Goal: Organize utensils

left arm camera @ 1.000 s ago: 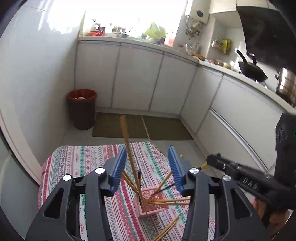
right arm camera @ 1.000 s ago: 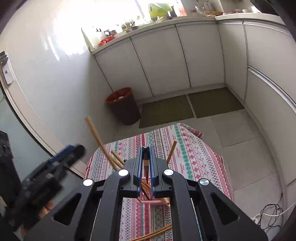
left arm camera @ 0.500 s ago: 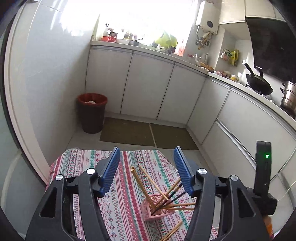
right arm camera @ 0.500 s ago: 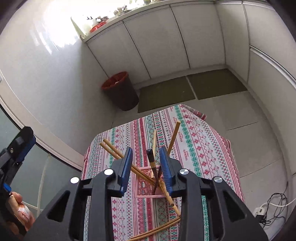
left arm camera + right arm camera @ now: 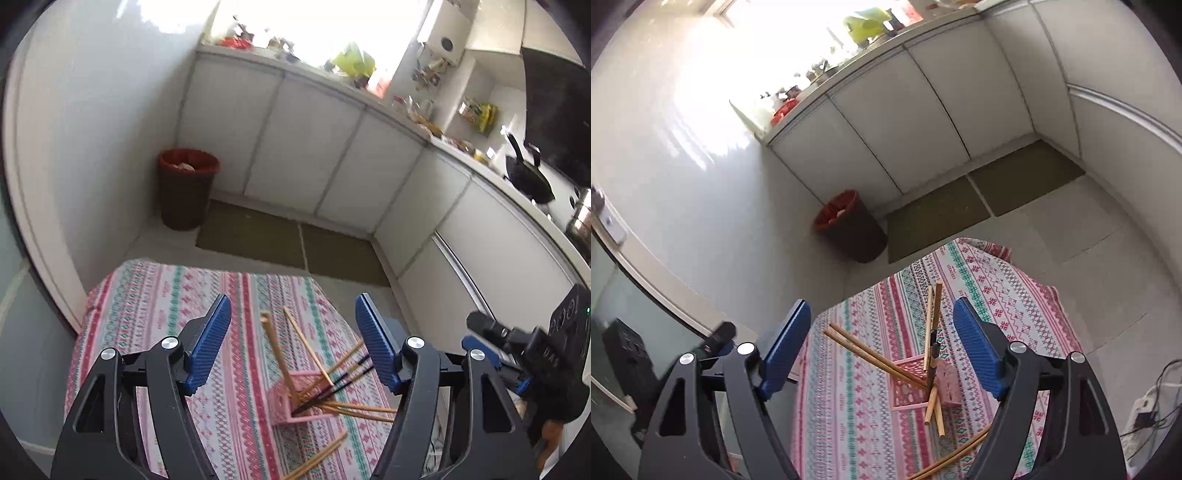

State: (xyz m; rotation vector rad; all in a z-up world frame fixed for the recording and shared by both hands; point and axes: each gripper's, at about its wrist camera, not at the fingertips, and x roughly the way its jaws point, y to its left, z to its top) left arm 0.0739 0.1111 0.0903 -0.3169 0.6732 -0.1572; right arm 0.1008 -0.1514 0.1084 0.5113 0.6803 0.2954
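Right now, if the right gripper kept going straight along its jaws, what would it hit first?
Probably the chopsticks sticking up from the pink holder: they lie between the open jaws of the right gripper, above the striped tablecloth. Depth is unclear in this fisheye view, so it might pass just over them.

One pink holder (image 5: pixel 295 400) is seen on one patterned tablecloth (image 5: pixel 155 295). About six wooden chopsticks (image 5: pixel 275 345) and two black chopsticks (image 5: pixel 334 386) are counted standing in it, though the exact number cannot be told where they overlap. Two more wooden chopsticks (image 5: pixel 955 456) are seen lying on the cloth. One red-rimmed bin (image 5: pixel 186 188), two floor mats (image 5: pixel 251 234) and one black wok (image 5: pixel 528 177) are counted.
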